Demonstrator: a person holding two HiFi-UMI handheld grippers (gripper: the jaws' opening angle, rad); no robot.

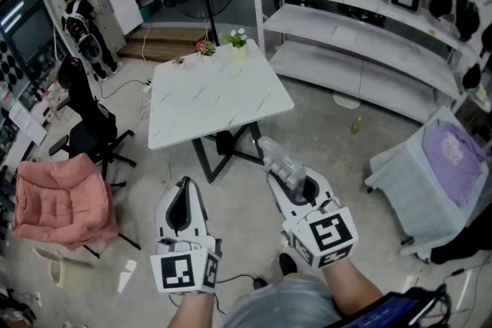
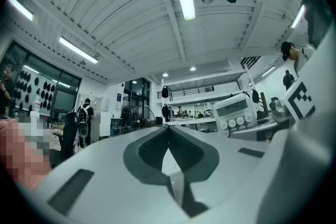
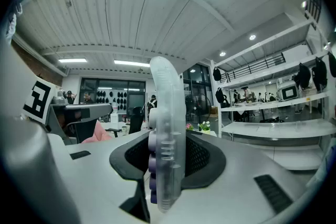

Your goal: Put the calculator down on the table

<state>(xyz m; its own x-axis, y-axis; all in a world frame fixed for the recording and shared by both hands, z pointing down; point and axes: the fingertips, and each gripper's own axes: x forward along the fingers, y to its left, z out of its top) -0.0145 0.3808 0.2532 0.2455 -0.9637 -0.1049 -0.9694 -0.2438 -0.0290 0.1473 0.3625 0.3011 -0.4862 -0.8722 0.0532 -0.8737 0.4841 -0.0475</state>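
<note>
- The right gripper (image 3: 167,176) has its jaws clamped on the calculator (image 3: 167,128). It holds the calculator edge-on and upright in the air: a clear, rounded plastic case with purple keys on its left face.
- To its left, the left gripper (image 2: 169,131) has its smooth white jaws closed tip to tip, with nothing between them.
- Below both grippers is a smooth grey concrete floor (image 1: 338,142).
- Left of the left gripper, a pink quilted cushion (image 1: 58,200) lies low near the floor.
- Ahead of the grippers stands the table (image 1: 215,100), a square white top with faint marble veins on dark legs. The calculator is short of it and not touching.
- Two small flower pots (image 1: 238,38) sit at the table's far edge.
- Beyond and to the right run long white shelves (image 1: 361,34).
</note>
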